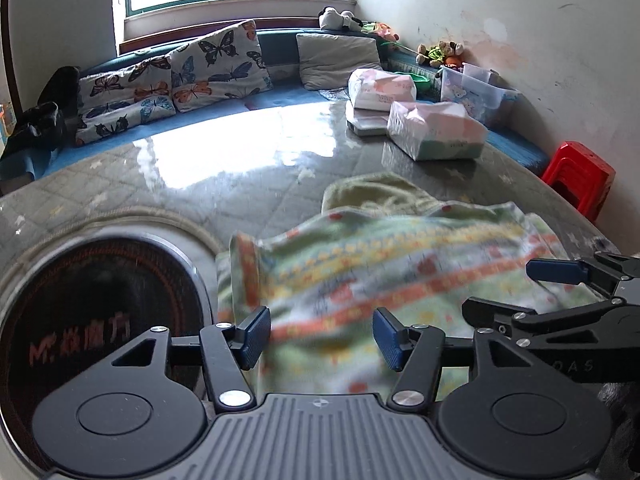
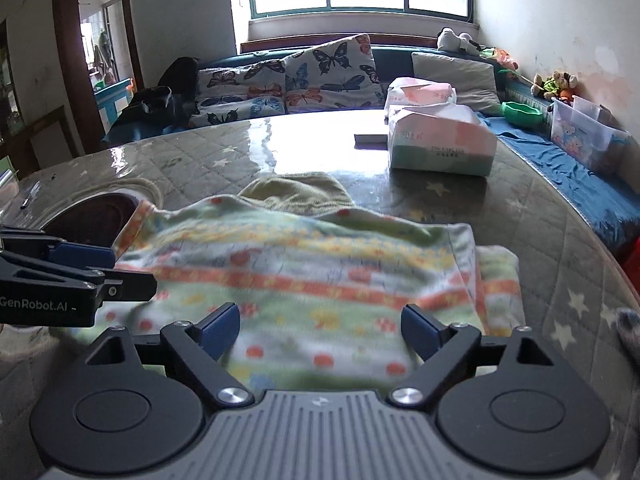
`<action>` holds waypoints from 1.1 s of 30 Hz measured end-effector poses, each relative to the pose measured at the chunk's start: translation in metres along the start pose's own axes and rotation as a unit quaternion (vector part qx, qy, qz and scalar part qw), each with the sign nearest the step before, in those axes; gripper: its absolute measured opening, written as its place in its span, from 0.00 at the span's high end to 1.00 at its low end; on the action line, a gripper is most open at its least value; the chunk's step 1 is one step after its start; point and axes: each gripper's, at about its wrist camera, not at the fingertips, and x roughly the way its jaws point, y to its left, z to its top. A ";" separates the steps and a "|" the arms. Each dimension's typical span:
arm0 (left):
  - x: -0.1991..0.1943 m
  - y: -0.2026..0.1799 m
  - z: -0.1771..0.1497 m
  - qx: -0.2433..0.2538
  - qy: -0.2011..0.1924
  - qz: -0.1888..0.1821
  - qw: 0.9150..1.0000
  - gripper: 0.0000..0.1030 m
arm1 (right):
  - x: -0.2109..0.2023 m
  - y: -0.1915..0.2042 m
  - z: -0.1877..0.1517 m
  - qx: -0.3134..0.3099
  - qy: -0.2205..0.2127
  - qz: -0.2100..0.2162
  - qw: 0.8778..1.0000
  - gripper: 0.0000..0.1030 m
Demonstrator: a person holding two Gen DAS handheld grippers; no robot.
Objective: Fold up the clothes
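Observation:
A small patterned garment (image 1: 384, 268), green with orange and yellow stripes, lies partly folded on the glass-topped table (image 1: 240, 160); it also shows in the right wrist view (image 2: 304, 264). A plain pale-green cloth (image 1: 376, 192) lies behind it, seen also in the right wrist view (image 2: 296, 192). My left gripper (image 1: 322, 336) is open, just above the garment's near edge. My right gripper (image 2: 320, 332) is open over the garment's near edge. Each gripper shows in the other's view: the right one (image 1: 568, 292) at the garment's right, the left one (image 2: 80, 272) at its left.
A round black induction cooker (image 1: 92, 320) is set into the table at left. Two tissue packs (image 2: 440, 140) and a flat scale (image 1: 368, 124) stand at the far right. A sofa with butterfly cushions (image 1: 172, 76), a clear bin (image 1: 476, 88) and a red stool (image 1: 580, 176) surround the table.

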 end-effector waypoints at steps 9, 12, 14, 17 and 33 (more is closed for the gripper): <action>-0.021 0.003 -0.027 -0.008 0.000 0.001 1.000 0.30 | -0.022 0.014 -0.022 -0.013 -0.010 -0.006 1.000 0.08; -0.024 0.004 -0.034 -0.013 0.002 0.003 1.000 0.29 | -0.024 0.019 -0.026 -0.018 -0.009 -0.008 1.000 0.07; -0.026 0.004 -0.037 -0.017 0.003 0.004 1.000 0.27 | -0.025 0.022 -0.029 -0.024 -0.010 -0.012 1.000 0.07; -0.031 0.005 -0.040 -0.020 0.002 0.009 1.000 0.21 | -0.029 0.024 -0.030 -0.024 -0.012 -0.012 1.000 0.05; -0.059 -0.001 -0.057 -0.013 -0.016 0.017 1.000 0.00 | -0.048 0.028 -0.049 -0.003 -0.018 -0.027 0.999 0.00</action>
